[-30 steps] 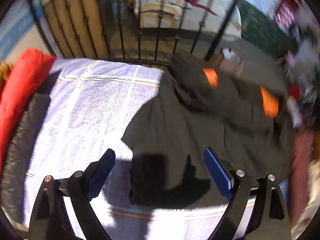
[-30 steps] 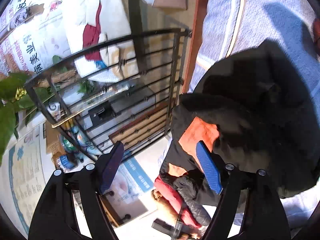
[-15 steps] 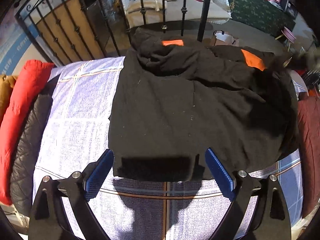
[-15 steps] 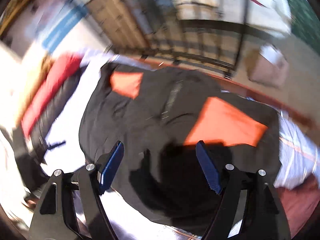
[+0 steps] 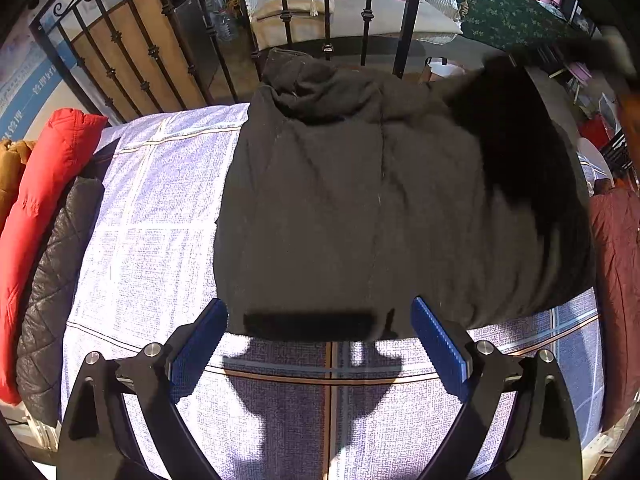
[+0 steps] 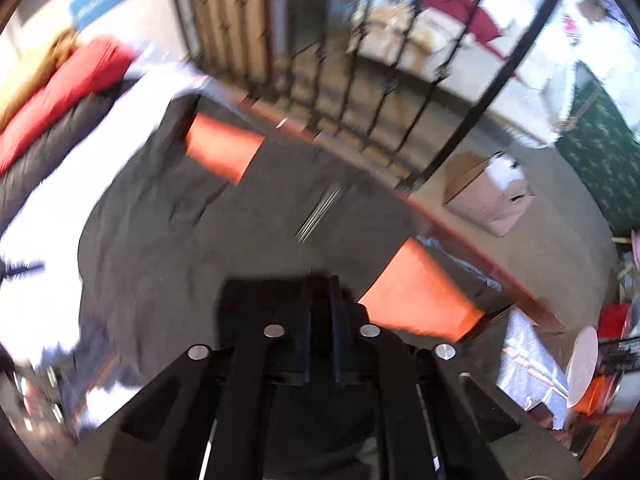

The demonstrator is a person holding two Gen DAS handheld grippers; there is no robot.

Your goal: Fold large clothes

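Observation:
A large black hoodie (image 5: 360,208) with orange patches (image 6: 420,300) lies spread on a blue-white checked bedsheet (image 5: 152,208), hood toward the iron railing. My left gripper (image 5: 320,344) is open and empty, hovering just above the hoodie's near hem. My right gripper (image 6: 322,320) is shut on the hoodie's black cloth and holds it up; a dark blurred fold of it shows at the right in the left wrist view (image 5: 516,128). The right wrist view is motion-blurred.
Red (image 5: 44,184), dark quilted (image 5: 52,272) and tan jackets lie along the bed's left side. A maroon garment (image 5: 616,280) lies at the right. A black iron railing (image 5: 280,12) runs behind the bed; a cardboard box (image 6: 488,192) sits beyond it.
My right gripper has closed on the hoodie's cloth and lifted it. The orange patches are no longer seen from the left gripper, which has drawn back slightly.

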